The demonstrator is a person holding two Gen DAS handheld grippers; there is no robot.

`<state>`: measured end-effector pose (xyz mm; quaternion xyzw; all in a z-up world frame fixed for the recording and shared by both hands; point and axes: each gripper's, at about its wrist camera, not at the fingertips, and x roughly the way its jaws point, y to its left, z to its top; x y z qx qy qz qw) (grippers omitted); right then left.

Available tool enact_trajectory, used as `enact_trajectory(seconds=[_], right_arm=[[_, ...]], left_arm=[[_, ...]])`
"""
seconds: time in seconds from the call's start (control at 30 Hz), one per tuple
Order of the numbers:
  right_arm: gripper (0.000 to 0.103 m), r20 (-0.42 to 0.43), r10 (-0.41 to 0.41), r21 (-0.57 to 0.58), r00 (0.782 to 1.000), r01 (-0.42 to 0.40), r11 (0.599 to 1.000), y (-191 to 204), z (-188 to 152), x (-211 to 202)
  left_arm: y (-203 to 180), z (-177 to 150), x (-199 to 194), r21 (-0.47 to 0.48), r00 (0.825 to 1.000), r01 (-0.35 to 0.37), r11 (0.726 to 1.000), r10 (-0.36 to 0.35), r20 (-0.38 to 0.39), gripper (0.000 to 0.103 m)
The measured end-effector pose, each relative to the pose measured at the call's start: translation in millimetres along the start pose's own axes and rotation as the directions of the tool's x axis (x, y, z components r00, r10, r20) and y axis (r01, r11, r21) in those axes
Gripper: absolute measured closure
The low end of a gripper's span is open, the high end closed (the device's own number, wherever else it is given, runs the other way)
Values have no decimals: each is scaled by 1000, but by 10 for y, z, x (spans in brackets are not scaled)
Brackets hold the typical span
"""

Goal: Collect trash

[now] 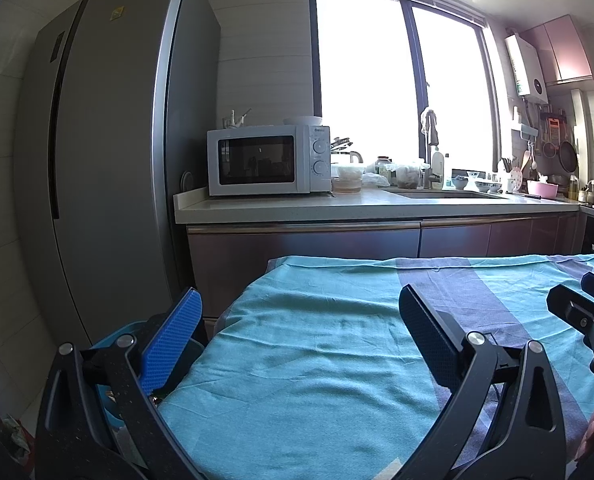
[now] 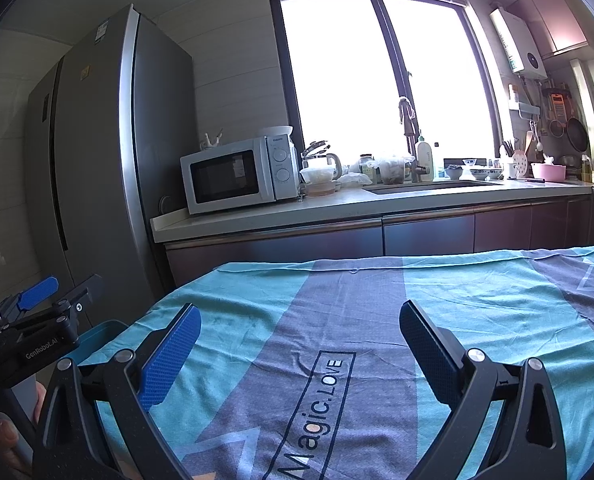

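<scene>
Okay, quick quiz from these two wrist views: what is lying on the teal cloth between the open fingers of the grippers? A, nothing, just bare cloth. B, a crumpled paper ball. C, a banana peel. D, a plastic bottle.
A: the left gripper and the right gripper both stand open over the teal cloth, and only bare fabric with its printed lettering shows between the fingers.

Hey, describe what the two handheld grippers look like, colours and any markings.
Both the left gripper and the right gripper are matte black linkage frames with silver round pivot bolts and two long fingers faced with textured blue pads. The left one's body carries white "GenRobot.AI" lettering, visible in the right wrist view.
</scene>
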<state>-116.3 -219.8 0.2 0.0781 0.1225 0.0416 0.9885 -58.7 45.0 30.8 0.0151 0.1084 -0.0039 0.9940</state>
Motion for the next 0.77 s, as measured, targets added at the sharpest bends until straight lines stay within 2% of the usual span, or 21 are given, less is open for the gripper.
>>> enact_trajectory(seconds=[0.43,0.57,0.7,0.77], right_arm=[[7,5,-10,8,1000,10,1000,-21,-7,6],[7,-4,-22,15,1000,22,1000,-82,-18,12],[7,-22,-48,23,999,49,999,-227,-2,23],[7,-49,-70,22,996,71,997,-336,14,62]], left_arm=[[-36,-19,1,7,1000,1,1000,-2,4,6],[-58,-28,87,13,1000,6,1000,-6,-27,6],[-67,-19,320,1,993,36,999,-36,-109,6],[-79,-15,519,-6,983,65,998,-65,-174,6]])
